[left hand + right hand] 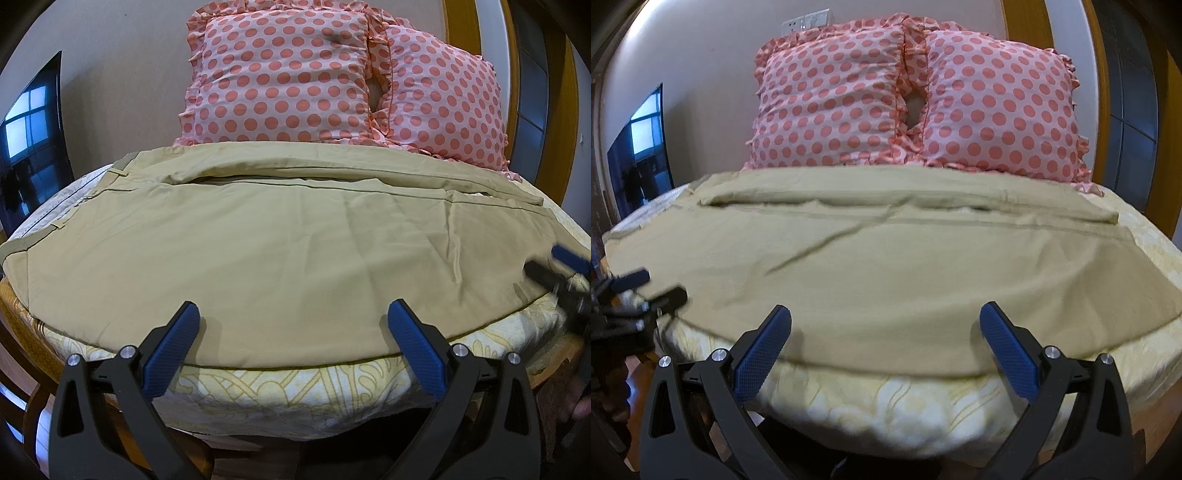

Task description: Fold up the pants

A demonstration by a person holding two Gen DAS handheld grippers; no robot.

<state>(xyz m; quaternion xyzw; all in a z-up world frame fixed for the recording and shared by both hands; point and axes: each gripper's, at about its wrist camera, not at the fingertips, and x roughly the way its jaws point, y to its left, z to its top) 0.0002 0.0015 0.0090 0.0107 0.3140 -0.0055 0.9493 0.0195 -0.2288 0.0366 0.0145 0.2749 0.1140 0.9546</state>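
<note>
Left wrist view: khaki pants (pixel 280 236) spread flat across the bed (pixel 295 384), waistband at left; left tongs (pixel 293 314) spread wide, empty, at the near hem; right tongs (pixel 554 266) blurred, partly cut off. Right wrist view: right tongs (pixel 885 315) spread, empty; polka-dot pillows (pixel 912 99) behind; pants edges motion-blurred.

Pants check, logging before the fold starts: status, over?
Both hand-held grippers, left and right, open, empty. Khaki pants spread flat on bed. Polka-dot pillows behind, clear.
</note>
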